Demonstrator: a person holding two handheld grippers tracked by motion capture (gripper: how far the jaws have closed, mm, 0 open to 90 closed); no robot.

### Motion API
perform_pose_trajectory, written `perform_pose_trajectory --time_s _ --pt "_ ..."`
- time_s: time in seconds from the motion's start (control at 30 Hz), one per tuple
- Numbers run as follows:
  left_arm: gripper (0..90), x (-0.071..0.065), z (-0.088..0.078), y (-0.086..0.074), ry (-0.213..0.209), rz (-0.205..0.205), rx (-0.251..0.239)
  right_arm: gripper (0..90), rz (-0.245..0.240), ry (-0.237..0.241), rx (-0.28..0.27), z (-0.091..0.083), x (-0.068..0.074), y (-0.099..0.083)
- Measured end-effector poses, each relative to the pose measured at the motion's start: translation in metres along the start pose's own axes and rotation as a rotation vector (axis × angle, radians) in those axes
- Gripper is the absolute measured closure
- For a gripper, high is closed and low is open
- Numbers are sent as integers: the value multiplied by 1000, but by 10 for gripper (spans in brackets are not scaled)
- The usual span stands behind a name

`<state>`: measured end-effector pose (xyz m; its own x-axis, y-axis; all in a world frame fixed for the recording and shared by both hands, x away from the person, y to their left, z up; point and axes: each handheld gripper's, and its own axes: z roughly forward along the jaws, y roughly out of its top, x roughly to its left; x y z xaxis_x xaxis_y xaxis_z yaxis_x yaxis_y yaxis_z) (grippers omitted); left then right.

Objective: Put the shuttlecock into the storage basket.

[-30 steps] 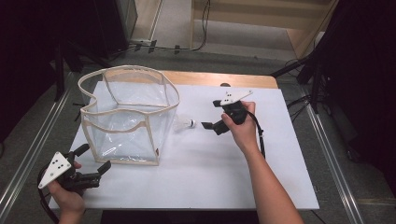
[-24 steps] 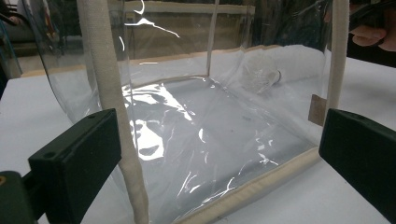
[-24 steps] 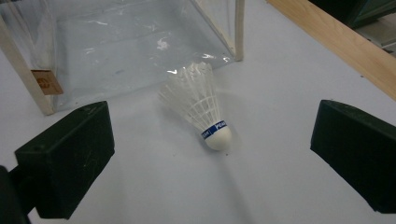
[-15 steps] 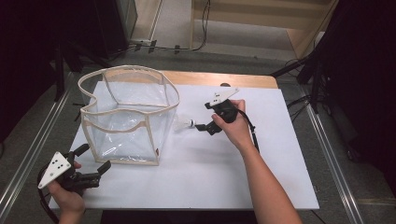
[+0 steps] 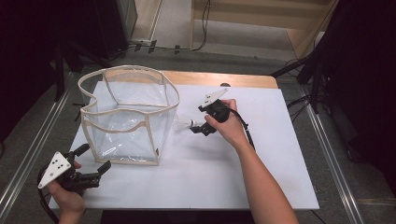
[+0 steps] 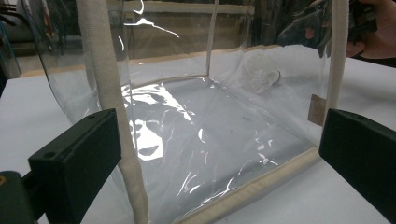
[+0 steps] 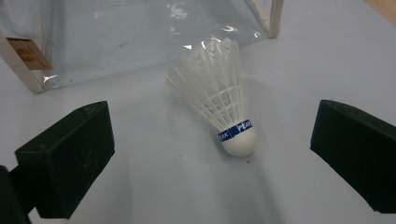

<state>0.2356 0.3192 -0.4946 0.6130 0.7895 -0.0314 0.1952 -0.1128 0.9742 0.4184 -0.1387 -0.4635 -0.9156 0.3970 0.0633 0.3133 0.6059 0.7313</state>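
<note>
white feathers and a white cork tip make up the shuttlecock (image 7: 219, 107), which lies on its side near the middle of the right gripper view, cork toward the lower right, feathers fanning toward the upper left. a blue band with small lettering rings it just above the cork. the right gripper (image 7: 205, 163) has its two black jaws spread wide, one at the lower left of the frame and one at the right edge, with the shuttlecock between them but touching neither. beyond the feathers, along the top of that frame, runs the clear plastic wall of the bag (image 7: 116, 37) with its beige trim; the feather tips come just beside it.

in the high view the right gripper (image 5: 201, 126) sits at the centre of the frame, held by a hand (image 5: 229, 126), and the shuttlecock (image 5: 183, 123) lies just left of it on the white table (image 5: 210, 177), close to the right wall of the bag (image 5: 130, 116). the bag stands upright and open at the centre left of the frame.

at the lower left of the high view the left gripper (image 5: 91, 163) hovers near the bag's front corner, jaws wide apart and holding nothing. in the left gripper view the bag (image 6: 210, 121) stands straight ahead between the jaws, and the shuttlecock (image 6: 259, 70) shows blurred through its plastic at the upper right.

at the top of the high view, past the table, lie a grey floor (image 5: 173, 28) and black cables (image 5: 187, 46).
</note>
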Motion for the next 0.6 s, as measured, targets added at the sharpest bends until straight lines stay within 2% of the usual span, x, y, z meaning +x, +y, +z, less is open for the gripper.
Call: perform_pose_trajectory --time_s 0.03,0.07,0.2,0.3,0.33,0.6 --pt "0 0 0 0 0 0 0 0 0 5 8 2 0 0" --pt "0 0 0 0 -2 -1 0 88 -3 7 17 6 -1 0" --pt "0 0 0 0 -3 0 0 112 -5 14 24 11 -3 0" --pt "0 0 0 0 -4 -3 -1 122 -15 19 51 18 -5 -1" --pt "0 0 0 0 -5 -4 -3 192 -18 5 66 21 -5 -1" --pt "0 1 0 0 -7 -6 -5 275 -24 -31 104 29 -8 -3"
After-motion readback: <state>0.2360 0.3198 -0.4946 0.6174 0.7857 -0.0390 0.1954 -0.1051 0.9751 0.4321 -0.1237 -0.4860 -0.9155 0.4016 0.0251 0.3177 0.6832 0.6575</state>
